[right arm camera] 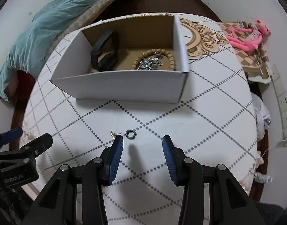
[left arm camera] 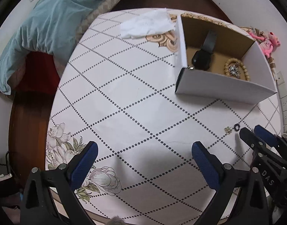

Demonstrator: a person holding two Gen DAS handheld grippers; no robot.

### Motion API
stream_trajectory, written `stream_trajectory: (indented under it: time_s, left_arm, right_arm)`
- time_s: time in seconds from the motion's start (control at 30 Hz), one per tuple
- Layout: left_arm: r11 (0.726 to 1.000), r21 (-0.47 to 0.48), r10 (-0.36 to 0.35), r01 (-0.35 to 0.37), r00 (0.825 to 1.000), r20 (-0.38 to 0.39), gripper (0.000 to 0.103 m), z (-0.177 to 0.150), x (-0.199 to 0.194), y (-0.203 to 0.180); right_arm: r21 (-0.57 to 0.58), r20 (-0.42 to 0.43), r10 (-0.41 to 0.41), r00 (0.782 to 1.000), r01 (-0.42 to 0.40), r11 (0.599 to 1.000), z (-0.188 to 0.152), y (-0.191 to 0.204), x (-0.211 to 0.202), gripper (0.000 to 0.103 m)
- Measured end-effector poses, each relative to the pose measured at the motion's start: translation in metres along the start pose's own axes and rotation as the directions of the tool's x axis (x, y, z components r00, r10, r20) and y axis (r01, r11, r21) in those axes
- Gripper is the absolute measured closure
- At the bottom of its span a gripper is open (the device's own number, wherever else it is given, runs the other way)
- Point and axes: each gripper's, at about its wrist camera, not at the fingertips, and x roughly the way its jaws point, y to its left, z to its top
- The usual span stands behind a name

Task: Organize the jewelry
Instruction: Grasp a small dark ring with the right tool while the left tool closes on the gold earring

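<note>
A small dark metal ring (right arm camera: 130,133) lies flat on the white dot-patterned worktop (right arm camera: 199,112), so no long axis shows. It sits on the near side of the white cardboard box (right arm camera: 124,86), well apart from it, beside a tiny gold earring (right arm camera: 112,134). The right gripper (right arm camera: 142,146) stands half-apart over the ring, nothing between its pads. The left gripper (left arm camera: 143,153) gapes wide, empty.

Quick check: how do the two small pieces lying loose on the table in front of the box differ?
The dark ring is a plain closed loop, dark grey, lying flat; the small gold piece beside it is pale gold and irregular in shape, too small to identify. The ring lies ahead of the right hand-held gripper, roughly in line with its gap; the gold piece sits off to the left, partly hidden by its left finger. Both rest on the tablecloth, outside the box.
</note>
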Motion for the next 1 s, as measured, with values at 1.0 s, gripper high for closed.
stream_trajectory:
  time_s: [1.0]
  left_arm:
    - [0.967,0.18,-0.188,0.178,0.981,0.041,0.032,-0.003,0.017,-0.105]
  right_arm:
    - [0.157,0.043,-0.118,0.992,0.11,0.981,-0.027,-0.076,-0.026,0.089]
